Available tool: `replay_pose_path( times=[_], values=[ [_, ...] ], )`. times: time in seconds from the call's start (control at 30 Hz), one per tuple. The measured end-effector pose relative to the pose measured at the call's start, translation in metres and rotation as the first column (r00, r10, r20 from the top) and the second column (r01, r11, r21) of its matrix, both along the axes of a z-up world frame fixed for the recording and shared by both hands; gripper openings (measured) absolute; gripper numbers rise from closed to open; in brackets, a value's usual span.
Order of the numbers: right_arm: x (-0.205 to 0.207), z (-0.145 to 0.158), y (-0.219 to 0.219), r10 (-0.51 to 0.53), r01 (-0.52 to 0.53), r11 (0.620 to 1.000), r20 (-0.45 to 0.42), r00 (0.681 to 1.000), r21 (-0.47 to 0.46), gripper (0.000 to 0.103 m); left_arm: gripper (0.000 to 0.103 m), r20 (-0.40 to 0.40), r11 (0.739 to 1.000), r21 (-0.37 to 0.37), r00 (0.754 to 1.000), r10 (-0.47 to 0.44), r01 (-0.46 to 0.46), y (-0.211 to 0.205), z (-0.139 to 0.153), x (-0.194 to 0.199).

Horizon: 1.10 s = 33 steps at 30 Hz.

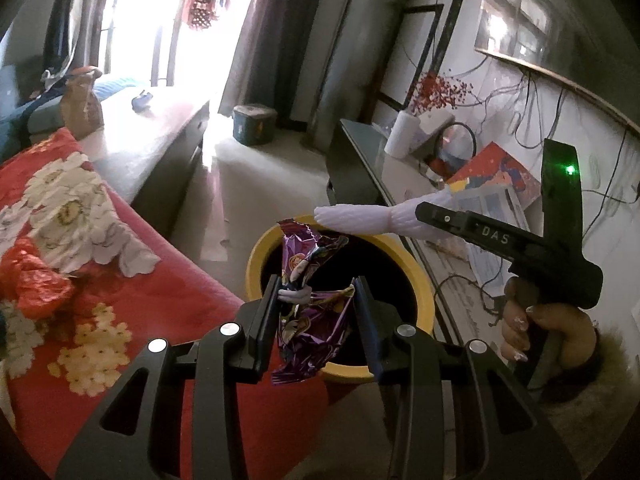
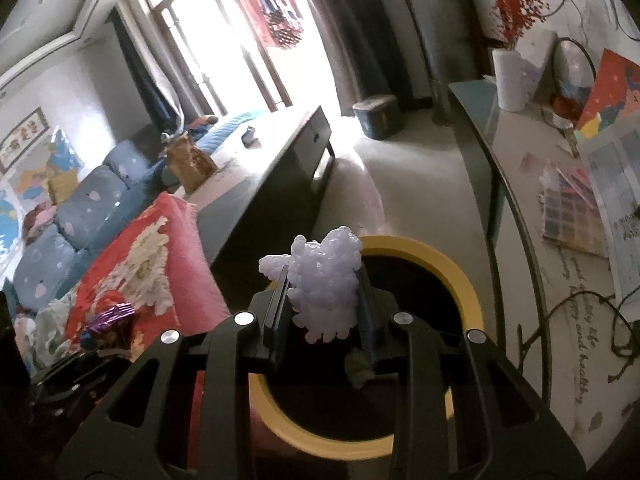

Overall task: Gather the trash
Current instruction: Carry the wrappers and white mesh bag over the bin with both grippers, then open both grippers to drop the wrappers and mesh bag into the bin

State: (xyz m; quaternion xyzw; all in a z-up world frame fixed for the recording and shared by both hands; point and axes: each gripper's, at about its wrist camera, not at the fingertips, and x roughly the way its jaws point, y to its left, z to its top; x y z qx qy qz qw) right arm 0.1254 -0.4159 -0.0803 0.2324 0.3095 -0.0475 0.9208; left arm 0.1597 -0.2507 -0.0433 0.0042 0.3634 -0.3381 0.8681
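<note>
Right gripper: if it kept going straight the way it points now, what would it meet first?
Most likely nothing solid: the right gripper, shut on the white foam net, points down into the dark open mouth of the yellow-rimmed bin. Its far rim seems the nearest thing ahead, though depth is unclear.

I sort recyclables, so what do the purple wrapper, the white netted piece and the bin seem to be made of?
Purple wrapper: apparently metallised plastic film, glossy and sharply crinkled, printed. White netted piece: likely foam fruit netting, matte with a bubbly mesh texture. Yellow-rimmed bin: probably moulded plastic, with a smooth, even rim.
</note>
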Motion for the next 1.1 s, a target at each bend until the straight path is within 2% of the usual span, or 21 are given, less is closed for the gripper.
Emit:
replay_pose_path(
  times=[0.47, 0.57, 0.6, 0.63, 0.67, 0.73, 0.77, 0.8, 0.83, 0.9, 0.97, 1.1],
  values=[
    [0.002, -0.024, -0.017, -0.037, 0.041, 0.998, -0.081, 0.996, 0.039, 0.024, 0.035, -0.074, 0.995, 0.049, 0.994, -0.082, 0.086, -0.054, -0.040, 0.021],
    [0.002, -0.028, -0.021, -0.049, 0.054, 0.997, -0.093, 0.994, 0.054, 0.027, 0.035, -0.085, 0.994, 0.051, 0.992, -0.091, 0.095, -0.062, -0.046, 0.029],
    [0.002, -0.030, -0.023, -0.056, 0.062, 0.996, -0.097, 0.994, 0.062, 0.034, 0.036, -0.098, 0.994, 0.046, 0.990, -0.098, 0.103, -0.066, -0.050, 0.034],
    [0.002, -0.031, -0.025, -0.064, 0.071, 0.995, -0.104, 0.993, 0.071, 0.042, 0.039, -0.106, 0.993, 0.043, 0.989, -0.102, 0.107, -0.068, -0.052, 0.035],
    [0.001, -0.034, -0.028, -0.073, 0.083, 0.993, -0.107, 0.992, 0.090, 0.045, 0.042, -0.112, 0.993, 0.042, 0.988, -0.104, 0.109, -0.070, -0.054, 0.038],
    [0.000, -0.036, -0.032, -0.092, 0.104, 0.989, -0.113, 0.989, 0.107, 0.055, 0.064, -0.120, 0.994, 0.045, 0.988, -0.095, 0.101, -0.074, -0.058, 0.043],
    [-0.001, -0.036, -0.033, -0.100, 0.112, 0.988, -0.114, 0.988, 0.110, 0.055, 0.071, -0.117, 0.995, 0.044, 0.989, -0.087, 0.092, -0.073, -0.059, 0.044],
    [-0.001, -0.036, -0.034, -0.102, 0.115, 0.987, -0.113, 0.988, 0.109, 0.056, 0.083, -0.118, 0.996, 0.042, 0.990, -0.078, 0.084, -0.072, -0.060, 0.045],
    [-0.001, -0.035, -0.034, -0.109, 0.120, 0.988, -0.113, 0.988, 0.098, 0.060, 0.090, -0.120, 0.996, 0.039, 0.990, -0.073, 0.078, -0.070, -0.059, 0.045],
    [-0.003, -0.029, -0.030, -0.124, 0.129, 0.991, -0.095, 0.988, 0.047, 0.067, 0.095, -0.108, 0.998, 0.039, 0.993, -0.050, 0.055, -0.065, -0.057, 0.044],
    [-0.004, -0.023, -0.023, -0.131, 0.131, 0.991, -0.077, 0.988, -0.009, 0.069, 0.095, -0.094, 0.999, 0.042, 0.995, -0.031, 0.035, -0.059, -0.052, 0.043],
    [-0.004, -0.016, -0.008, -0.101, 0.098, 0.993, -0.049, 0.994, -0.064, 0.074, 0.096, -0.060, 1.000, 0.025, 0.998, 0.018, -0.016, -0.040, -0.037, 0.036]
  ],
)
